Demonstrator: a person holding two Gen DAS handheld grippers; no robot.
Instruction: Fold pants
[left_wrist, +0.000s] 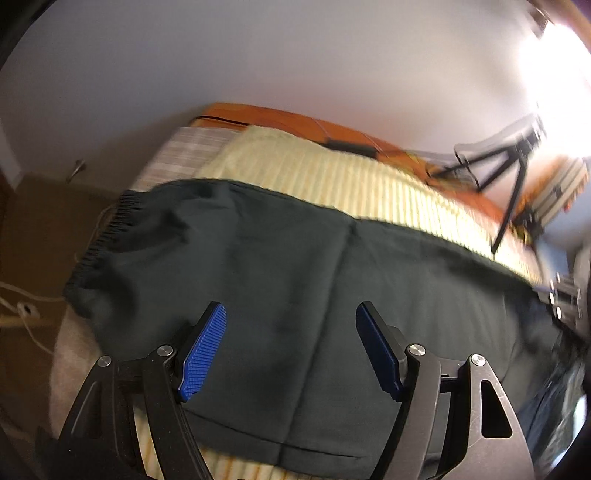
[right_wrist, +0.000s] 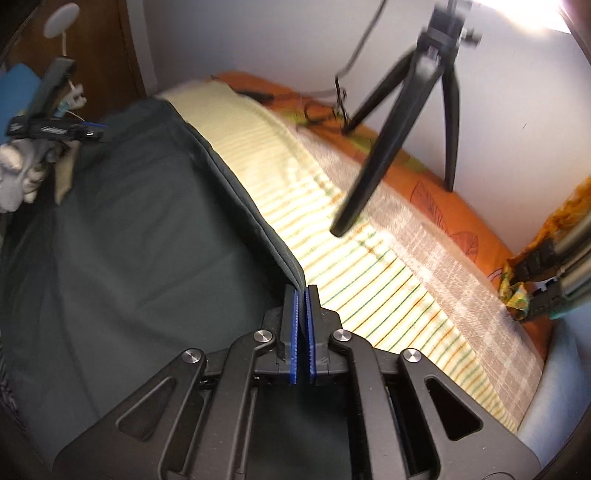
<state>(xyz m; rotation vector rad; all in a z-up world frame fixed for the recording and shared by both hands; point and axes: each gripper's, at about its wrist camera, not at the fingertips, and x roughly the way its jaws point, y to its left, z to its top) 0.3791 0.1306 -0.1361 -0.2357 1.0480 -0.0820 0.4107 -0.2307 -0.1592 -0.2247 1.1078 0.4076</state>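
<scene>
Dark green pants lie flat on a bed, with the elastic waistband at the left end in the left wrist view. My left gripper is open and empty, hovering just above the middle of the pants. In the right wrist view the pants spread to the left. My right gripper is shut on the pants' folded edge, which runs away from the fingertips.
A pale yellow striped sheet covers the bed, with an orange cover along the white wall. A black tripod stands at the far side, also in the left wrist view. The left gripper shows at the far left.
</scene>
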